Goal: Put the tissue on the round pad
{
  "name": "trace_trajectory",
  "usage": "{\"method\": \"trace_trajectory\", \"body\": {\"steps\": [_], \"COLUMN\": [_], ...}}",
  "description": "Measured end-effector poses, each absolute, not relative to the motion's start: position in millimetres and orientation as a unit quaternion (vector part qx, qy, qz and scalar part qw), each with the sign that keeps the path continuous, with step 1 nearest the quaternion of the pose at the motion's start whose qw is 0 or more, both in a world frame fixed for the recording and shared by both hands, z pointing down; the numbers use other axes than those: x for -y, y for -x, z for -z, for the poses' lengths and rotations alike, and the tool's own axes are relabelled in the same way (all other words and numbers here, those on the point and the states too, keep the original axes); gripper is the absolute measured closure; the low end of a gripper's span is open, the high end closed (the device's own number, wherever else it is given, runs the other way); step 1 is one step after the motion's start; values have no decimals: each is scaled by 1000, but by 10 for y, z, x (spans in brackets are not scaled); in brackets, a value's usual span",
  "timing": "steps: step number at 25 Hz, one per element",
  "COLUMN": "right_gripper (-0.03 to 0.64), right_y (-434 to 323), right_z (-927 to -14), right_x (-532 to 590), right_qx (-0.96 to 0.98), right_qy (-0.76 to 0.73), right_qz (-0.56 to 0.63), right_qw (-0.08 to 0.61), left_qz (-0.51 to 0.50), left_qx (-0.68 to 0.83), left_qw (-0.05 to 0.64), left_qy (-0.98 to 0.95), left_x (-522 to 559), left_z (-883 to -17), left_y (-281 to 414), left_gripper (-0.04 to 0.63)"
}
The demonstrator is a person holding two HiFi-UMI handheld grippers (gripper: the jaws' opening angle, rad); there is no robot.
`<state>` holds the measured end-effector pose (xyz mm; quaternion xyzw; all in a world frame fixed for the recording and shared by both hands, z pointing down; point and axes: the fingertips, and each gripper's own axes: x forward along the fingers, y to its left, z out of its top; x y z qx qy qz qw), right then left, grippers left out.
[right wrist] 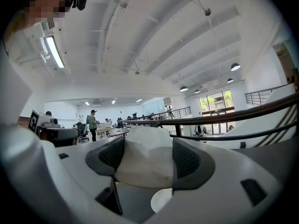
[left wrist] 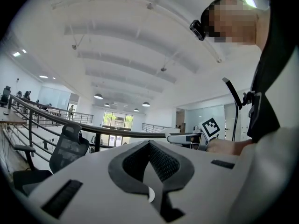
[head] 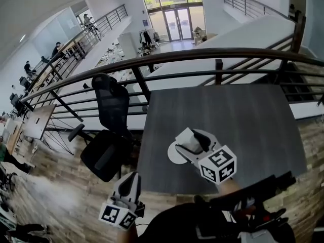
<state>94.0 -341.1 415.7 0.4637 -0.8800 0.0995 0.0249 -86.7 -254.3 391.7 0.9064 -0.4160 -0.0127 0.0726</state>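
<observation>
Right gripper [right wrist: 145, 144] is pinching the tissue [right wrist: 144, 162]. The white crumpled wad is sitting squarely between the two pads, and the jaws are pressing on it from both sides. In the head view the gripper is hanging over the grey table [head: 248, 120], its tip directly above the round pad [head: 173, 156]. The white pad is lying flat toward the table's front-left and the gripper is partly covering it. Can't tell whether the tissue is touching the pad or hanging just over it. In the right gripper view the pad is showing as a white disc just below the jaws.

Left gripper [head: 130, 182] is hovering off the table's near-left corner, over the wood floor [head: 61, 186], well apart from the pad. Its jaws are pressing together with nothing between them. It's pointing roughly level, facing across toward the right gripper.

Black office chair [head: 108, 135] is standing just left of the table, in front of the railing [head: 202, 55].
</observation>
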Motion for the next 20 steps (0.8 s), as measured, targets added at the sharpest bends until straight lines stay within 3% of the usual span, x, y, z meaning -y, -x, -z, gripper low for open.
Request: {"method": "trace_trajectory", "body": {"steps": [20], "right_gripper": [291], "right_y": [-1028], "right_z": [-5134], "right_x": [3864], "right_qx": [884], "right_qy": [-441], "right_qz": [-136], "right_qw": [72], "left_qz": [9], "left_qx": [464], "left_qw": [89], "left_qy": [-881], "left_x": [2565], "left_z": [-3890], "left_y": [835], "left_gripper": [591]}}
